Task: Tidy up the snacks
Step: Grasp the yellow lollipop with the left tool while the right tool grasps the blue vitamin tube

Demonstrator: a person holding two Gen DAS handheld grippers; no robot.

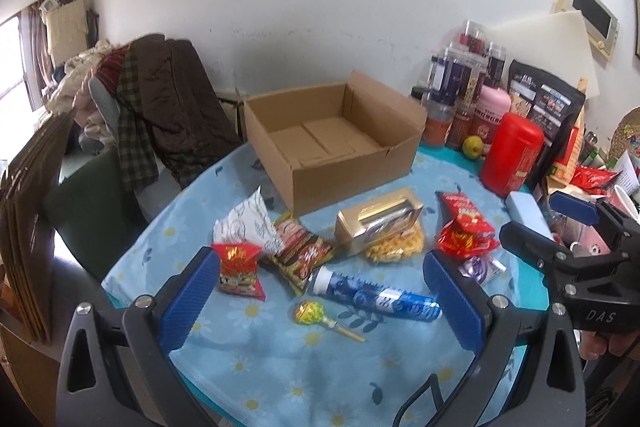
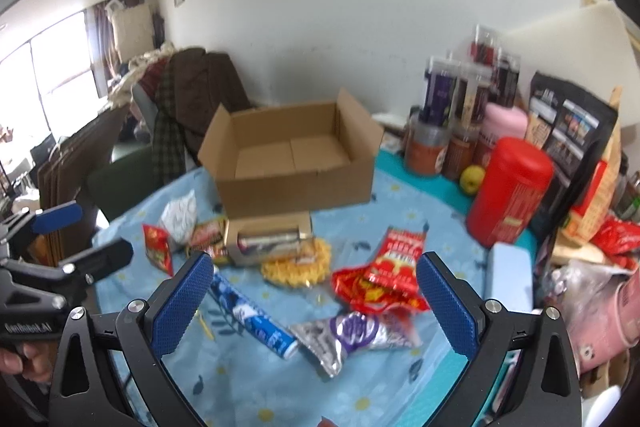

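Observation:
An empty cardboard box (image 1: pixel 352 163) (image 2: pixel 304 183) stands open at the back of the table. In front of it lie loose snacks: a small red packet (image 1: pixel 238 267), a brown packet (image 1: pixel 300 255), a gold box (image 1: pixel 376 223) on a yellow snack (image 2: pixel 298 267), a blue tube (image 1: pixel 376 295) (image 2: pixel 252 311), a lollipop (image 1: pixel 312 313), red bags (image 1: pixel 464 231) (image 2: pixel 384 279) and a silver-purple packet (image 2: pixel 348 335). My left gripper (image 1: pixel 320 303) hovers open over the tube and lollipop. My right gripper (image 2: pixel 316 303) hangs open above the silver-purple packet and red bags. Neither holds anything.
Jars (image 1: pixel 460 95), a red canister (image 1: pixel 512 155), a yellow-green apple (image 1: pixel 473 146) and a black pouch (image 1: pixel 548 115) crowd the table's back right. A light blue case (image 2: pixel 510 279) lies at the right. A chair draped with clothes (image 1: pixel 160 107) and flattened cardboard (image 1: pixel 32 227) stand at left.

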